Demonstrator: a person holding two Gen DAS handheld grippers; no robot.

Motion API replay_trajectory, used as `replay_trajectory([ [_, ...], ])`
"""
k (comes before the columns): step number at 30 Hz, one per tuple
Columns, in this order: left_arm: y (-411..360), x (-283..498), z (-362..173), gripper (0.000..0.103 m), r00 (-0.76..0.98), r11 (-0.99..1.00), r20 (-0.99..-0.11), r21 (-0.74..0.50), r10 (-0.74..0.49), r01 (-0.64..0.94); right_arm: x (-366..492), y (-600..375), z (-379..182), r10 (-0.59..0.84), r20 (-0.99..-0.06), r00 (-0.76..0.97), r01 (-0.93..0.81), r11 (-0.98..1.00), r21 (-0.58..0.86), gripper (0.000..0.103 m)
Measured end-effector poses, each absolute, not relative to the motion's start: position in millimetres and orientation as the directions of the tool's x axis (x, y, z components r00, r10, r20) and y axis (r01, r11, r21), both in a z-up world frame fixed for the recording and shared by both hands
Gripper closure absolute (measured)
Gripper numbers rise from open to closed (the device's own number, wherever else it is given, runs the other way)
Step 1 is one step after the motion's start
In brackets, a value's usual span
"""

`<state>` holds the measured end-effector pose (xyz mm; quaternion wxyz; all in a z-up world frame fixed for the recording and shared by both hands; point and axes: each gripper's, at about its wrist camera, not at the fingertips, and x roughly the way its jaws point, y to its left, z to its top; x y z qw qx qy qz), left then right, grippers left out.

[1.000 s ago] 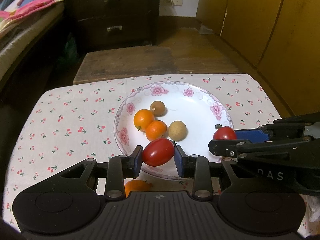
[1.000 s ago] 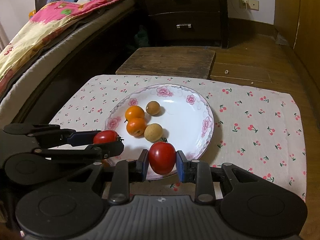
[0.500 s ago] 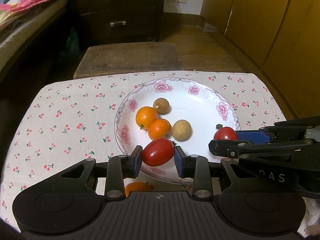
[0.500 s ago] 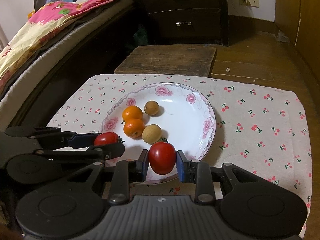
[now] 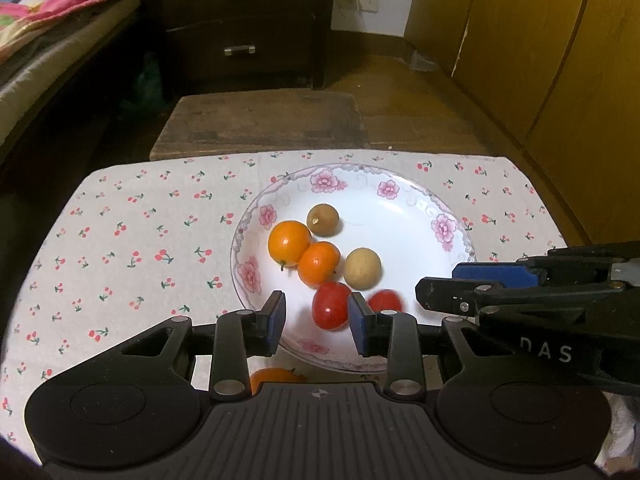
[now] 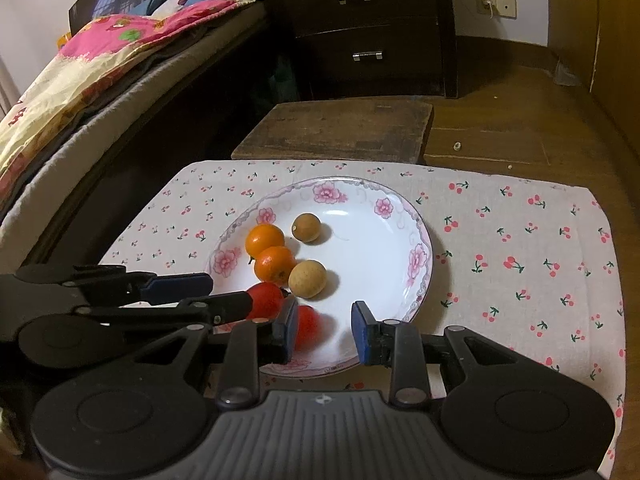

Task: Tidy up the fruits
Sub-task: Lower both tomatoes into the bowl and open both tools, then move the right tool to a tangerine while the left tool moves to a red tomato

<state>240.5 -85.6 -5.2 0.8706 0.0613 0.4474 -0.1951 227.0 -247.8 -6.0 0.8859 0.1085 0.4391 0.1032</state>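
Presently, nearest my left camera, one orange (image 5: 276,374) lies on the cloth (image 5: 120,240) just short of the plate (image 5: 440,200), half hidden by the gripper body. Above it the left hand-held gripper (image 5: 317,318) stands with jaws spread and empty; a tomato (image 5: 330,310) sits on the plate between the pads, touching neither that I can see. A second tomato (image 5: 384,301), blurred, lies just beside it. The right hand-held gripper (image 6: 325,330) is likewise spread and empty, that second tomato close against its left pad.

I judge the step in hand to be release: both tomatoes are down on the plate. The next move calls for lifting both grippers clear without nudging the round fruit, then fetching the stray orange; it could roll under a careless approach.

Count on the plate: two tomatoes, two oranges (image 5: 289,242) touching each other, two longans (image 5: 362,268), one near and one farther. Off the plate: one orange. Seven fruits, one plate, one cloth-covered desk. Beyond stand a wooden stool (image 5: 260,128) and a dresser (image 5: 240,20).
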Motion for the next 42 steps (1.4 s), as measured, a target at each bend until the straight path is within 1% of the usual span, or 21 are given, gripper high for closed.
replay_trajectory([
  [14,-68,242,7,0.059,0.548,0.931,-0.790,-0.077,-0.275,0.357,221,-241,0,0.292,-0.748,0.596,-0.103,0.952,0.289,0.072],
  [27,-45,235,7,0.058,0.552,0.944,-0.796,-0.070,-0.247,0.322,214,-224,2,0.316,-0.749,0.582,-0.140,0.947,0.290,0.072],
  [42,-13,223,4,0.056,0.546,0.959,-0.809,-0.073,-0.218,0.275,198,-179,-1,0.379,-0.758,0.531,-0.244,0.925,0.292,0.072],
])
